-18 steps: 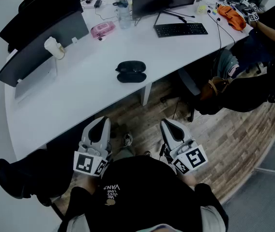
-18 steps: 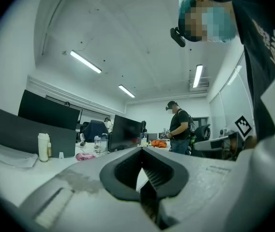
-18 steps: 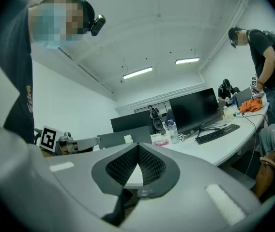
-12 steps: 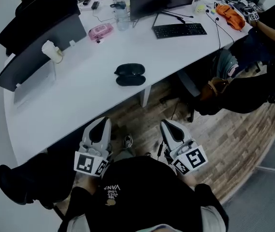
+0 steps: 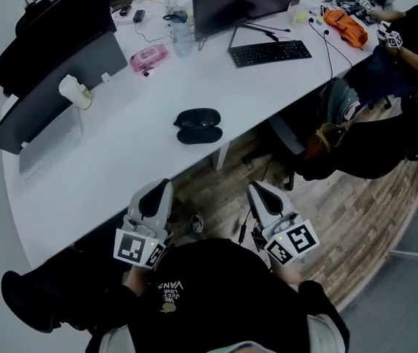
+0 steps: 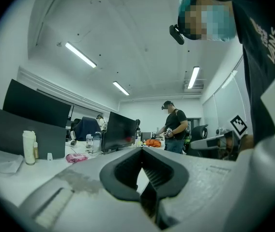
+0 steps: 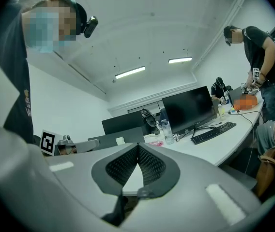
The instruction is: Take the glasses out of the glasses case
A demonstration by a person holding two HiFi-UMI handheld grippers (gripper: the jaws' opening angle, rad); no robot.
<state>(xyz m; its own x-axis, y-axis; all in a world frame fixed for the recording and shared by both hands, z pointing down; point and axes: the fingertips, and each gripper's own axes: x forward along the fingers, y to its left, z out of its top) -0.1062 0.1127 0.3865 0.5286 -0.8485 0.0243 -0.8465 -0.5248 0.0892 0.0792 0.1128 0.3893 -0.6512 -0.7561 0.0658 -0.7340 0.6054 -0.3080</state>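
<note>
Holding my left gripper (image 5: pixel 156 188) pinched shut and empty, short of the white desk's (image 5: pixel 113 160) near edge, I see the closed black glasses case (image 5: pixel 198 126) lying on the desk ahead, well apart from it. My right gripper (image 5: pixel 257 190) is likewise closed on nothing. Since the earlier frame the case shows slightly nearer, and both grippers kept their pose.

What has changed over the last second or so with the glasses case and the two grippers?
Nothing moved but the view, which shifted slightly. The glasses case lies on the same spot of the desk; the left gripper and right gripper stay shut and empty, short of it.
</note>
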